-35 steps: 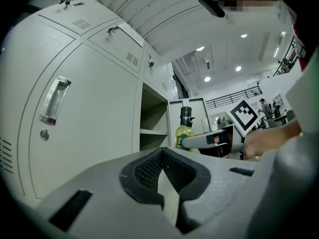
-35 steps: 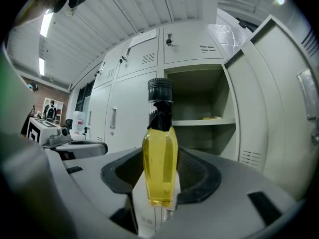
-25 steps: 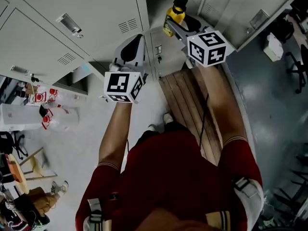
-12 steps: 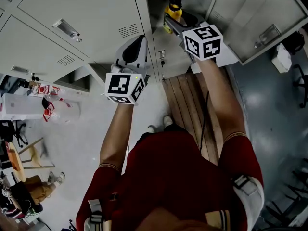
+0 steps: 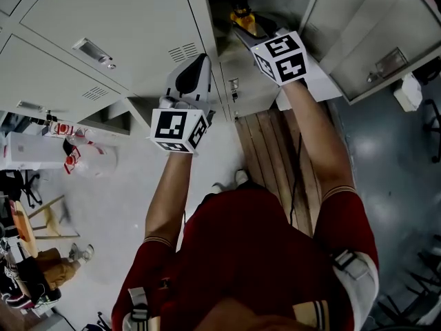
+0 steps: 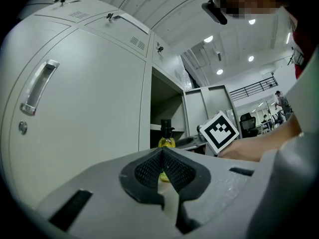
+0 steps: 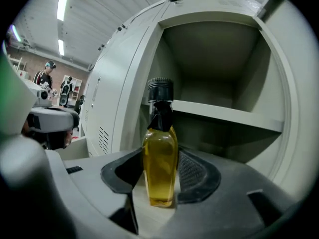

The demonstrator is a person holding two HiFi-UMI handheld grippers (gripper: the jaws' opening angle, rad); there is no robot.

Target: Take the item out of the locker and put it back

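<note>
Overhead, two level views; probably shared locker [image 7: 219,59].

The head view is dim and flat, with a pale sheen on the floor [image 5: 386,143]. Both gripper views bulge like a fisheye and fall to black at the corners. Strip lights [image 7: 64,4] blow out white in the right gripper view, and round ceiling lamps [image 6: 220,71] glare in the left. The locker [image 7: 219,83] interior sits in shade, while the bottle [image 7: 160,168] glows amber in sharp focus.
</note>
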